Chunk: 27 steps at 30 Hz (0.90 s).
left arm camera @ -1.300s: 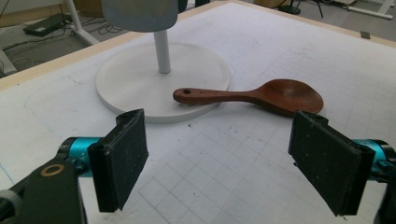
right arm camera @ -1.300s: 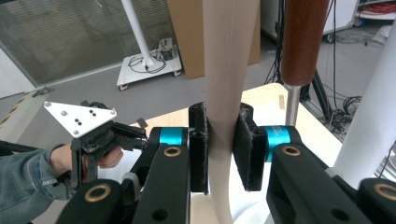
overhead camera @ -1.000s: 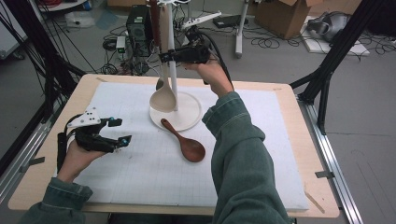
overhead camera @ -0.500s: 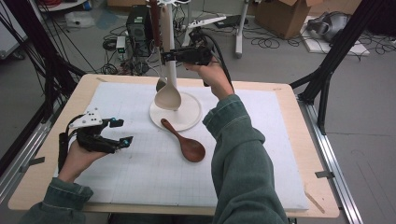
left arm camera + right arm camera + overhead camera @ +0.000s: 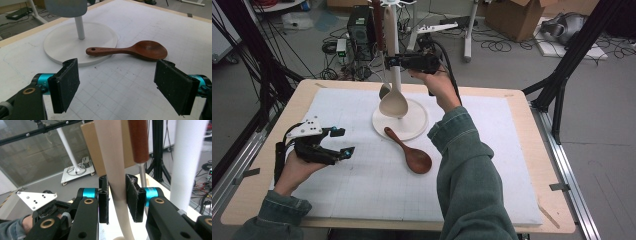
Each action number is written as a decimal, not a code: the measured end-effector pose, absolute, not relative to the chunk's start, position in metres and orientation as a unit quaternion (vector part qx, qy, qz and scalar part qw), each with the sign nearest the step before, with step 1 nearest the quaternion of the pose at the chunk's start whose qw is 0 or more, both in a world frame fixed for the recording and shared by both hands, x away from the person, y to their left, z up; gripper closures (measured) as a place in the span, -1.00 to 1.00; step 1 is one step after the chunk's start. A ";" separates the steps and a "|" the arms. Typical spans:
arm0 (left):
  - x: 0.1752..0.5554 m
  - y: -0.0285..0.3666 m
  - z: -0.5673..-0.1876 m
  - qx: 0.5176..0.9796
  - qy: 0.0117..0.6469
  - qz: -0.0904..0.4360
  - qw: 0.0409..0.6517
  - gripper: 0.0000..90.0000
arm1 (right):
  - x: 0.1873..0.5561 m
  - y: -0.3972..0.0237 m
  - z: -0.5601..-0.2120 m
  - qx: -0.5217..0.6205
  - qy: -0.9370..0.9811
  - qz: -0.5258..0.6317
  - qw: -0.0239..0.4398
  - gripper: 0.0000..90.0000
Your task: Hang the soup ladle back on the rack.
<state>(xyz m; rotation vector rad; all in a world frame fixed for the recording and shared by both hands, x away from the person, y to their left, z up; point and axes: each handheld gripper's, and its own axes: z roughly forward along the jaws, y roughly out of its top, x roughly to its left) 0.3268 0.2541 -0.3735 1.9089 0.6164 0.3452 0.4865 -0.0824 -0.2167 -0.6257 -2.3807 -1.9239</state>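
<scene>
Hanging upright from the white stand [image 5: 393, 45], the cream spoon [image 5: 393, 102] runs out of the high view at its top, so how it hangs cannot be told. Its long axis is vertical, bowl down, just above the stand's round base [image 5: 418, 127]. In the right gripper view the right gripper [image 5: 117, 200] has its pads on either side of the cream handle, a thin gap showing at each, so the jaws look slightly apart, not pressing. A dark brown handle [image 5: 137, 140] beside it is cut off above.

The left gripper [image 5: 343, 141] hovers near the desk's left edge, jaws wide apart with nothing between them. On the white mat [image 5: 492, 165] a brown wooden spoon [image 5: 408, 151] lies flat, its handle end resting on the base's rim, its bowl toward the near edge. Right of it the mat lies bare up to the desk's right edge.
</scene>
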 end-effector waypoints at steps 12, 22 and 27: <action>0.326 0.252 -0.374 0.798 0.258 0.142 0.525 -0.54 | 0.483 -0.085 -0.215 -0.201 -0.758 -0.621 -0.002 0.70; 0.327 0.253 -0.375 0.799 0.258 0.142 0.525 -0.54 | 0.487 -0.084 -0.218 -0.206 -0.755 -0.622 0.006 0.70; 0.327 0.252 -0.375 0.799 0.257 0.141 0.524 -0.54 | 0.488 -0.085 -0.218 -0.213 -0.753 -0.622 -0.002 0.70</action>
